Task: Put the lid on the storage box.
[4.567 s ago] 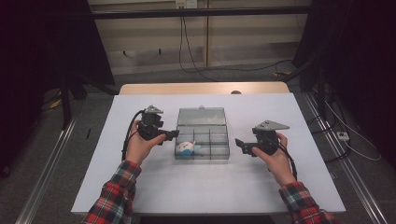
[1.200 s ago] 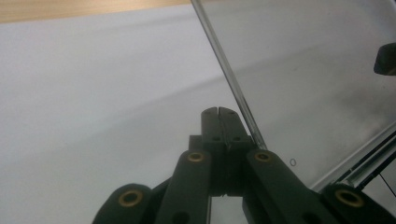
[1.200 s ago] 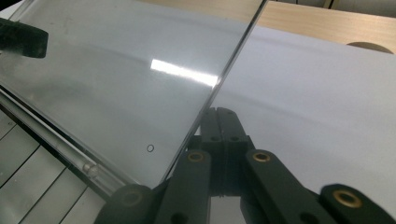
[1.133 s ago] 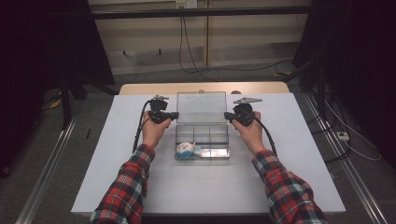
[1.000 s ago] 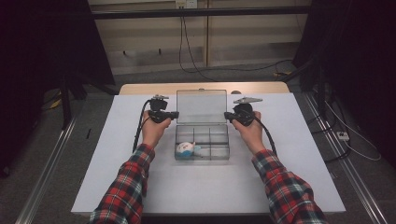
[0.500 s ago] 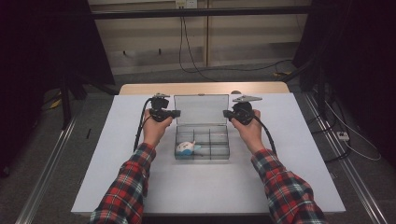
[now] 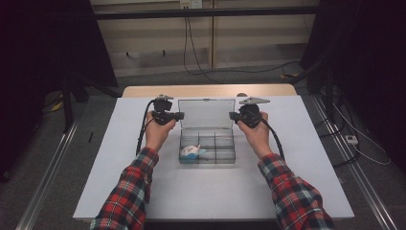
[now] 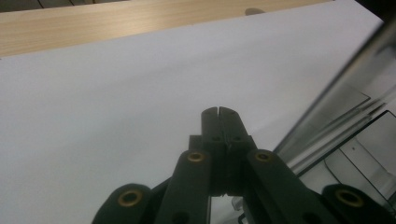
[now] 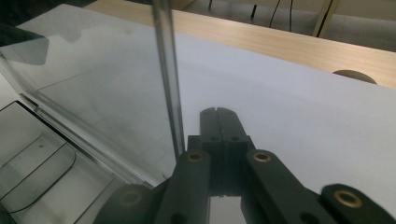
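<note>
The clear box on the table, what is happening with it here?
A person holds a gripper in each hand beside a clear box on a white table. Its lid stands open, raised at the far side. The left gripper is at the lid's left edge and the right gripper at its right edge; both have their jaws shut, and whether they touch the lid is hard to tell. A small white and blue item lies in the box's near left compartment.

Both forearms, in plaid sleeves, reached forward. The left hand (image 7: 156, 132) held the left claw (image 7: 181, 115) and the right hand (image 7: 254, 134) the right claw (image 7: 231, 115), tips facing inward, jaws pressed together.
</note>
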The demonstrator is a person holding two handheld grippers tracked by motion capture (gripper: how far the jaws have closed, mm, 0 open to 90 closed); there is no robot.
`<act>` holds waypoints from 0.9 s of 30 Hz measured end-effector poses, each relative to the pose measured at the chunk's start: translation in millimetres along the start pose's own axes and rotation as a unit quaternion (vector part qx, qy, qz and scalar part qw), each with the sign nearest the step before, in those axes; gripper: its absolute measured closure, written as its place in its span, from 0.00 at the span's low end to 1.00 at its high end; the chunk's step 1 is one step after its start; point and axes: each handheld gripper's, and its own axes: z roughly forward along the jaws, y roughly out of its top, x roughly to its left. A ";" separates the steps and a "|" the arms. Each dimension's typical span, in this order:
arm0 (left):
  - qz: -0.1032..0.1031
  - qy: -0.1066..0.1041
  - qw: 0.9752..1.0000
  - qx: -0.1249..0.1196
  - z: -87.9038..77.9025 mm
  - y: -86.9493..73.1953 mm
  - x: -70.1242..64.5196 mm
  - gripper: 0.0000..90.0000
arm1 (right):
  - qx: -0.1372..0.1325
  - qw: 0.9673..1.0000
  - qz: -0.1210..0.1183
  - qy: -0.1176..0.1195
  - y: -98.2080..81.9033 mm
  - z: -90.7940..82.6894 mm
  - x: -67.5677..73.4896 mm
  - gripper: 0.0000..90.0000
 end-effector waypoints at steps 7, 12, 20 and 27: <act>0.000 -0.004 1.000 -0.003 -4.1 0.4 -3.6 1.00 | -0.004 1.000 -0.005 -0.003 2.3 -4.9 4.3 1.00; 0.005 -0.004 1.000 -0.001 -7.3 0.2 -4.7 1.00 | -0.007 1.000 -0.009 -0.003 3.6 -8.5 5.6 1.00; 0.011 -0.007 1.000 0.002 -10.9 -2.0 -6.7 1.00 | -0.009 1.000 -0.007 -0.003 0.6 -10.6 7.4 1.00; 0.010 -0.011 1.000 0.004 -13.2 -6.6 -6.5 1.00 | -0.007 1.000 -0.008 -0.003 -0.2 -12.8 9.0 1.00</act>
